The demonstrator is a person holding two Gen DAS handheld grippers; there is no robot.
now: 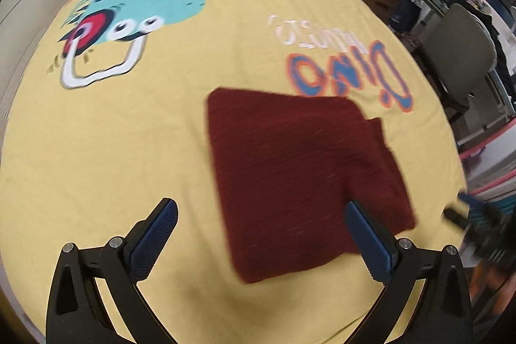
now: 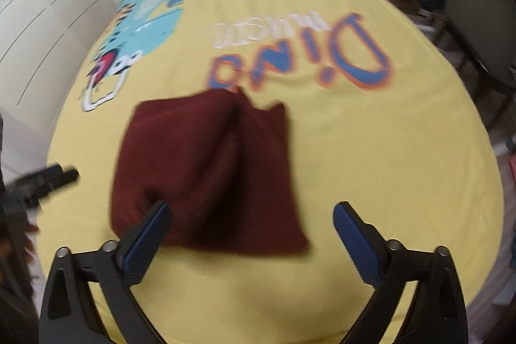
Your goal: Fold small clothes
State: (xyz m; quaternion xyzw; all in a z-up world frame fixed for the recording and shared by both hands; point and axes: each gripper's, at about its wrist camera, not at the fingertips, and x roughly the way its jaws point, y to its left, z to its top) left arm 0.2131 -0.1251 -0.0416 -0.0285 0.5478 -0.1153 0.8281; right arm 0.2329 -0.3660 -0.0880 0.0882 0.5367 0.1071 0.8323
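Maroon knit, that is the garment (image 1: 296, 179) I am folding, and it lies as a compact, roughly square packet on the yellow dinosaur-print sheet (image 1: 129, 131) of the bed. In the left wrist view it sits in the lower middle of the frame, reaching toward the right; in the right wrist view it sits centre-left, just below the big blue "Dino" lettering (image 2: 300, 63).

My left hand-held gripper (image 1: 261, 234) has its two blue pads wide apart with nothing between them but air; the right-hand pad only overlaps the cloth's lower right edge in the picture, and I cannot see it pressing on it. My right hand-held gripper (image 2: 251, 234) is likewise spread and empty, its left pad in front of the packet's near edge.

I judge the folding largely done: layers are stacked, and a second layer's edge shows at the packet's right side. It is not tidy, though. The right wrist view shows a raised ridge running up the middle and two small points sticking up along the far edge. That view is blurred, so I cannot say how many layers there are. What may be left is to flatten that ridge and square the corners, or to make one more fold.
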